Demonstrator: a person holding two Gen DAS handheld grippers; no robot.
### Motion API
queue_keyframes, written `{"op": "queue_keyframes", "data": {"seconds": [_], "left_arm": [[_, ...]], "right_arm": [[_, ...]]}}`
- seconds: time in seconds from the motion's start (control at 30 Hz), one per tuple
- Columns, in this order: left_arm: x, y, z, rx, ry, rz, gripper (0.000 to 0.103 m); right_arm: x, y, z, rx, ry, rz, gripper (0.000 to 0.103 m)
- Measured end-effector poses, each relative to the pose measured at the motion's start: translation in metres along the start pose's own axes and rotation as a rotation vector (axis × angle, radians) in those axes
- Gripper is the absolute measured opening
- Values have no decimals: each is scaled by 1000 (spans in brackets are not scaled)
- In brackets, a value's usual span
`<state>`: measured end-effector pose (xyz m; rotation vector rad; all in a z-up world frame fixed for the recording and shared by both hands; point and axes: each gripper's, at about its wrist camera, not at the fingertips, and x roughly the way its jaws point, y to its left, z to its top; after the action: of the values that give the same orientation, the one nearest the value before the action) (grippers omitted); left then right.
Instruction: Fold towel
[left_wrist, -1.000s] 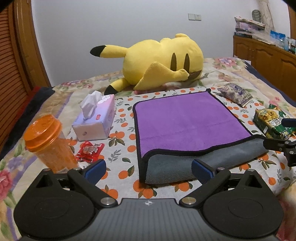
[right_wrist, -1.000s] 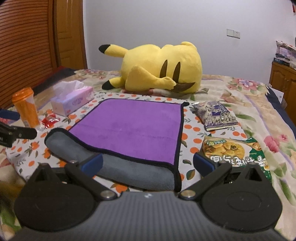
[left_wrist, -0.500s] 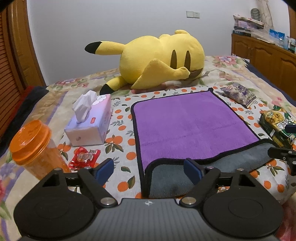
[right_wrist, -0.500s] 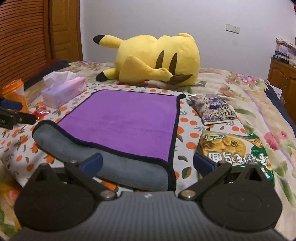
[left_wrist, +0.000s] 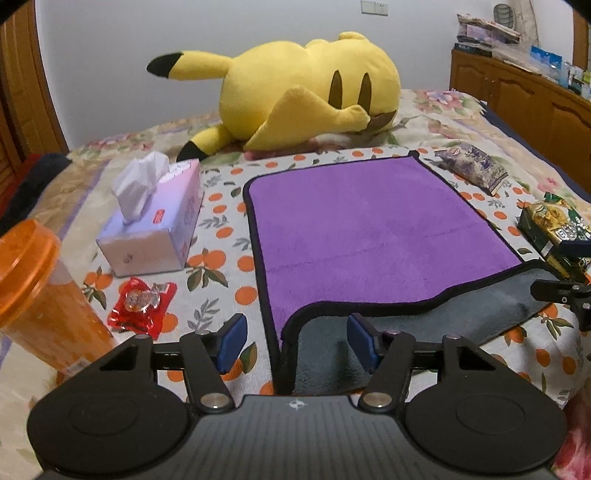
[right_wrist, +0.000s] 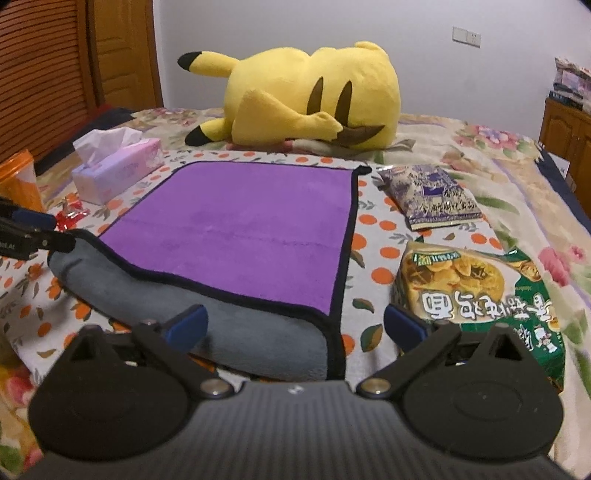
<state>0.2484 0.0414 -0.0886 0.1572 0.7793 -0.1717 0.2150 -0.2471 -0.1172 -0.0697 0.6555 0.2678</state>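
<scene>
A purple towel (left_wrist: 373, 236) with black trim and a grey underside lies flat on the bed, its near edge rolled so the grey side shows. It also shows in the right wrist view (right_wrist: 236, 229). My left gripper (left_wrist: 295, 341) is open, its blue pads astride the towel's near left corner. My right gripper (right_wrist: 295, 326) is open, its pads astride the near right corner. Neither holds anything. Each gripper's tip shows in the other's view.
A yellow plush toy (left_wrist: 306, 96) lies behind the towel. A tissue box (left_wrist: 155, 218), an orange cup (left_wrist: 37, 295) and a red wrapper (left_wrist: 142, 306) sit to the left. Two snack bags (right_wrist: 480, 291) (right_wrist: 428, 195) lie to the right. A wooden cabinet (left_wrist: 517, 96) stands far right.
Both grippers have moved forward and down toward the towel's near edge. The left gripper's jaws have narrowed around the left corner. The towel has not moved.
</scene>
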Motion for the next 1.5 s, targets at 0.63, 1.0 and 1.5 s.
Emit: {"op": "queue_keyframes", "data": {"seconds": [0.63, 1.0, 1.5], "left_arm": [[17, 7, -13, -12, 112, -25, 34], [11, 3, -10, -13, 92, -53, 19], [7, -5, -10, 19, 65, -86, 7]], "right_arm": [[16, -13, -5, 57, 104, 63, 84], [17, -16, -2, 57, 112, 98, 57], [12, -15, 3, 11, 98, 95, 5]]}}
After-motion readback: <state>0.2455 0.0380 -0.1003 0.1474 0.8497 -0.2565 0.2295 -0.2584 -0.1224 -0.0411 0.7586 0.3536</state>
